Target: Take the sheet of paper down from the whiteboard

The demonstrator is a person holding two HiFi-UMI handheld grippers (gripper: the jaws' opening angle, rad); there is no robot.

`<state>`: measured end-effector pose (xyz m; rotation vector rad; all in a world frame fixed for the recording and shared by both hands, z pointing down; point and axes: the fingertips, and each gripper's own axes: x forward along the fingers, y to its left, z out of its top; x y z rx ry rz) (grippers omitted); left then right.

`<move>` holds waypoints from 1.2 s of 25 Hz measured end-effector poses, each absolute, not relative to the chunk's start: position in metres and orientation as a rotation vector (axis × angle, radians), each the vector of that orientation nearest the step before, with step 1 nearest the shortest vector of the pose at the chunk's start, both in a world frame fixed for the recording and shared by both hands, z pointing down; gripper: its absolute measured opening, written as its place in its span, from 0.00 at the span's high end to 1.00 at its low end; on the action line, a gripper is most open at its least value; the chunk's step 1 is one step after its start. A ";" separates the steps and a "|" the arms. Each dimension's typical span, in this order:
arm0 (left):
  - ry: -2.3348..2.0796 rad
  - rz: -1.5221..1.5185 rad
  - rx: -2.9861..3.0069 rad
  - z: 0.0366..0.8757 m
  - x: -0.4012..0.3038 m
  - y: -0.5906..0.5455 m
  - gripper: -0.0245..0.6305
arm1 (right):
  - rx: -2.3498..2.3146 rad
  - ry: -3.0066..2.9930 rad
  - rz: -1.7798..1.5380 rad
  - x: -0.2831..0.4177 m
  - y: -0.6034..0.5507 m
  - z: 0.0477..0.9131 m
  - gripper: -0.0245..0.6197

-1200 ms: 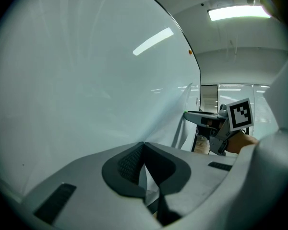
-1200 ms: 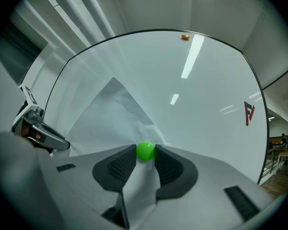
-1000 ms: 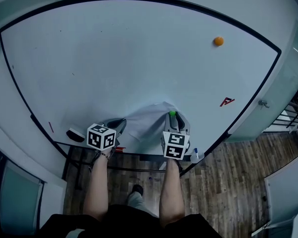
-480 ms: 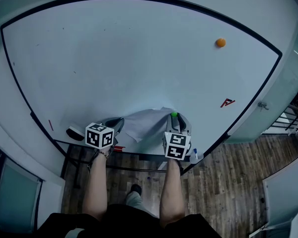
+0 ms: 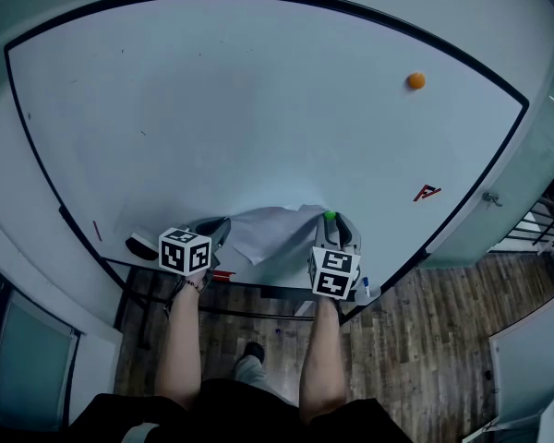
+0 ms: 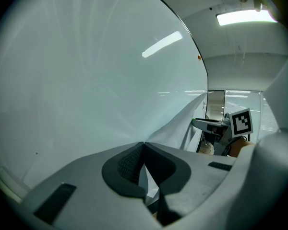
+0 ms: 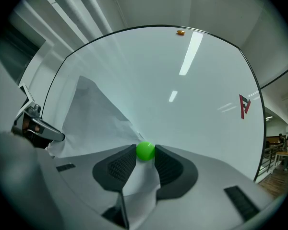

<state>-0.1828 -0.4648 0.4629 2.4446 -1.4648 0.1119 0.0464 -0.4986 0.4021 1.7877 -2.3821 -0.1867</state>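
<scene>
A white sheet of paper (image 5: 270, 231) hangs crumpled low on the whiteboard (image 5: 258, 100), stretched between my two grippers. My left gripper (image 5: 223, 225) is shut on the sheet's left corner, and the paper (image 6: 175, 128) runs out from its closed pads. My right gripper (image 5: 331, 218) is shut on a green round magnet (image 7: 145, 150) at the sheet's right corner. The magnet sits between both pads, with paper (image 7: 93, 114) under and behind it. Each gripper shows in the other's view: the right gripper (image 6: 213, 125), the left gripper (image 7: 38, 127).
An orange magnet (image 5: 415, 80) sits high on the board's right side, with a red mark (image 5: 427, 192) below it. A black eraser (image 5: 140, 245) lies on the board's tray at left. A small bottle (image 5: 363, 289) stands at the tray's right end, above wooden floor.
The sheet's raised upper edge has sunk a little and lies flatter. Both grippers have hardly moved and keep their holds.
</scene>
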 end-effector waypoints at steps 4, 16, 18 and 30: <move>-1.482 0.107 2.429 0.464 -0.189 -0.464 0.93 | 1.790 -2.381 -0.188 0.050 -0.500 0.405 0.76; -1.539 0.119 2.391 0.467 -0.205 -0.456 0.93 | 1.789 -2.395 -0.161 0.050 -0.499 0.408 0.76; -1.555 0.120 2.377 0.468 -0.210 -0.455 0.93 | 1.798 -2.391 -0.147 0.053 -0.499 0.409 0.76; -1.596 0.179 2.407 0.454 -0.212 -0.445 0.93 | 1.794 -2.400 -0.133 0.057 -0.493 0.410 0.75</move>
